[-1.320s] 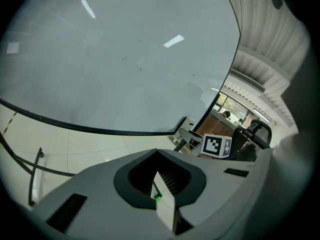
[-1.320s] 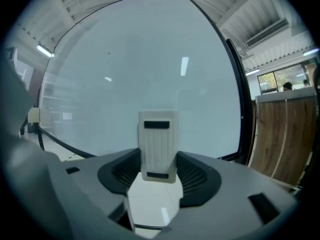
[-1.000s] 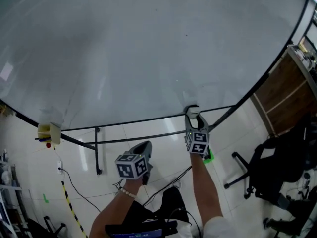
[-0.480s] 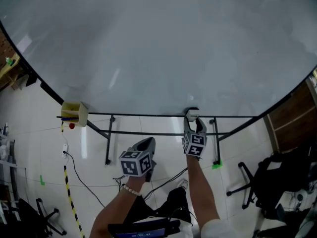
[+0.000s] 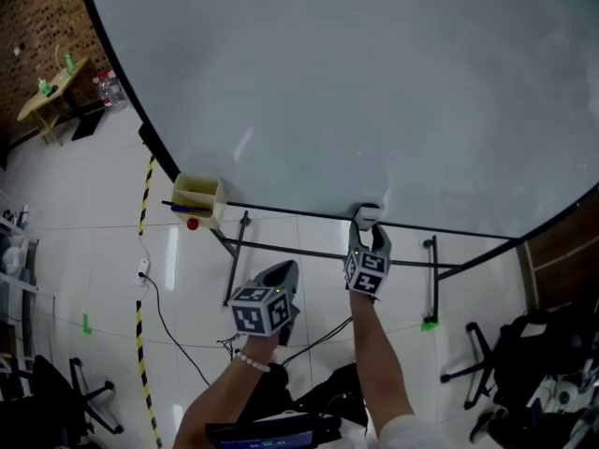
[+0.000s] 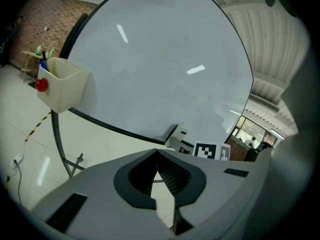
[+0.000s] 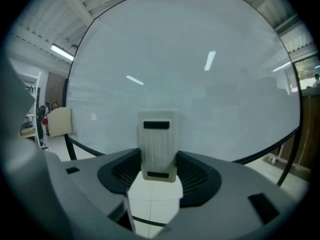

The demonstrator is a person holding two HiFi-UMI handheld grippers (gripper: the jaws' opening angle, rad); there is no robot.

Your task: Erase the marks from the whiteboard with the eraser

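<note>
Head view, reading left to right: there's a little pen box (image 5: 198, 197) hanging on the bottom-left edge of the whiteboard (image 5: 374, 82), with a red blob and a blue pen sticking out of it. Then my left gripper (image 5: 279, 277) hangs low, well off the board, fingers pinched together on nothing. Then my right gripper (image 5: 369, 229) is clamped on the eraser (image 5: 367, 215), which sits right at the board's bottom edge, about mid-width. The right gripper view shows the pads only have the eraser's lower end, with most of it poking out past the tips. That's my main worry: lean on the board and it could pivot or pop out of the grip. Starting this low, it could also snag on the frame rail instead of gliding. A long swipe to the left might clip the pen box. Also, honestly, I can't make out any marks on the board from here, so I might scrub the wrong patch.
</note>
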